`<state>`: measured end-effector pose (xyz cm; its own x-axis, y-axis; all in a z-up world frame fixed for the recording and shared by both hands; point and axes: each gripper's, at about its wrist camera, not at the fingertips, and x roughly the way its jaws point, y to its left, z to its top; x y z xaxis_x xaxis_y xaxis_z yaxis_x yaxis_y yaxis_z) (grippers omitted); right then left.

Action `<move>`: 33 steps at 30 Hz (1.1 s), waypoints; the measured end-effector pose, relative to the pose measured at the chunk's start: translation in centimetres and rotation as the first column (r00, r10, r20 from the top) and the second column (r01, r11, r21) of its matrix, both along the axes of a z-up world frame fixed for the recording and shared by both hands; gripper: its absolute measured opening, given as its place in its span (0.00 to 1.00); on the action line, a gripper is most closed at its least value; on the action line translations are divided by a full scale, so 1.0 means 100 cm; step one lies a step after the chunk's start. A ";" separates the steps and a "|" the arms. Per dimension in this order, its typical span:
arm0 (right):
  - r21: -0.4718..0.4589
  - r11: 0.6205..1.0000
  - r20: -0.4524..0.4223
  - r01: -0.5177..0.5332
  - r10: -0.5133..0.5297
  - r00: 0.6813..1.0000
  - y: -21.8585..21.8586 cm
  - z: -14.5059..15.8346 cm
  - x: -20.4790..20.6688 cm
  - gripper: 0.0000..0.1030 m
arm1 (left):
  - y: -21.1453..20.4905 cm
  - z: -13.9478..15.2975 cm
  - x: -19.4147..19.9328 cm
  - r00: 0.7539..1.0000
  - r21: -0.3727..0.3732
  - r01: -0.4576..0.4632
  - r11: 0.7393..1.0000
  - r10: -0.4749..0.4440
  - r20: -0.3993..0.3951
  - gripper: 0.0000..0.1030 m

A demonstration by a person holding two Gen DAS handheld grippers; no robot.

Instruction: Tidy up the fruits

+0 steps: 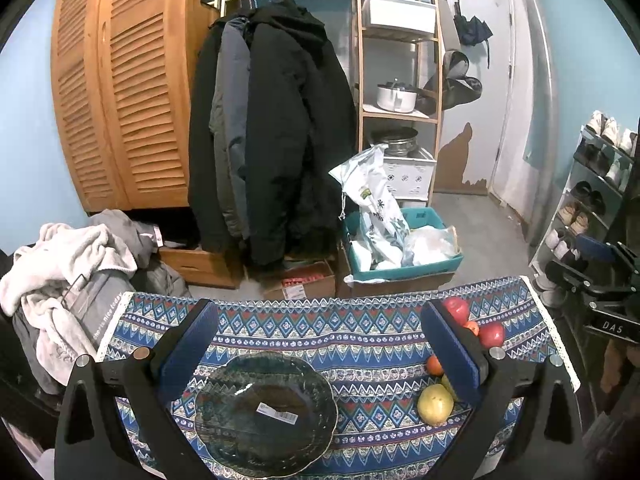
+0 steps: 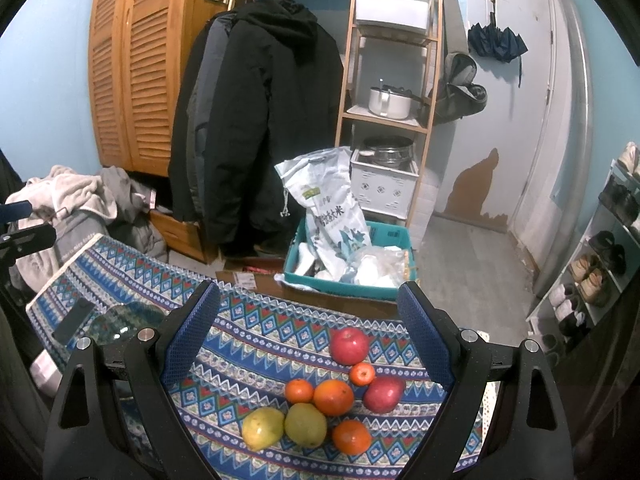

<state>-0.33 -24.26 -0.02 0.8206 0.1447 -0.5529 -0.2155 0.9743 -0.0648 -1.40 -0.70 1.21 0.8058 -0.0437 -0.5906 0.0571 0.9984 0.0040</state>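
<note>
Our right tongs and left tongs both stand wide apart, holding nothing. The fruit lies clustered on the patterned cloth under the right pair; the dark plate, still bare, sits under the left. We should probably take an outer piece first, the top apple, closing gently so its neighbours don't roll.

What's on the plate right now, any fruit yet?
No fruit. The dark plate shows only a white barcode sticker. Its near edge is out of view, and the cloth beneath it is covered.
</note>
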 end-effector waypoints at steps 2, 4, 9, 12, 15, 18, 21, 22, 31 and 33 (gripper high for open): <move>0.000 1.000 -0.001 -0.002 0.002 1.000 -0.001 0.000 0.000 0.86 | 0.000 0.000 0.000 1.000 0.001 0.000 1.000 0.000 -0.002 0.99; -0.001 1.000 -0.006 0.002 -0.002 1.000 -0.002 -0.002 -0.001 0.86 | -0.001 -0.001 0.001 1.000 0.002 0.002 1.000 -0.002 -0.009 0.99; -0.001 1.000 -0.027 0.011 -0.011 1.000 -0.007 -0.008 0.001 0.86 | -0.006 -0.006 0.006 1.000 0.018 0.007 1.000 -0.006 -0.021 0.99; -0.006 1.000 -0.042 0.017 -0.017 0.999 -0.011 -0.012 0.003 0.86 | -0.009 -0.012 0.012 0.999 0.020 0.010 1.000 -0.009 -0.044 0.99; -0.006 1.000 -0.060 0.020 -0.021 0.998 -0.015 -0.016 0.007 0.86 | -0.012 -0.021 0.020 0.997 0.025 0.010 1.000 -0.008 -0.073 0.99; -0.006 1.000 -0.085 0.029 -0.030 0.996 -0.021 -0.023 0.011 0.86 | -0.014 -0.030 0.028 0.995 0.027 0.015 1.000 -0.012 -0.102 0.99; -0.009 0.999 -0.118 0.040 -0.040 0.992 -0.029 -0.031 0.018 0.86 | -0.018 -0.042 0.036 0.990 0.033 0.026 0.999 -0.021 -0.137 0.99; -0.010 0.999 -0.127 0.045 -0.046 0.991 -0.032 -0.034 0.021 0.86 | -0.020 -0.046 0.039 0.988 0.040 0.029 0.999 -0.023 -0.150 0.99; -0.006 0.996 -0.251 0.093 -0.092 0.964 -0.060 -0.068 0.045 0.86 | -0.034 -0.083 0.070 0.959 0.013 0.069 0.998 -0.062 -0.278 0.99; -0.010 0.995 -0.278 0.103 -0.102 0.955 -0.067 -0.078 0.051 0.86 | -0.039 -0.092 0.075 0.951 0.010 0.080 0.997 -0.073 -0.300 0.99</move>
<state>4.77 -30.97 -7.83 0.6454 0.0708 -0.7606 -0.1234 0.9923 -0.0124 6.10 -4.55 -8.02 0.5868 -0.0827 -0.8055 0.1354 0.9908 -0.0031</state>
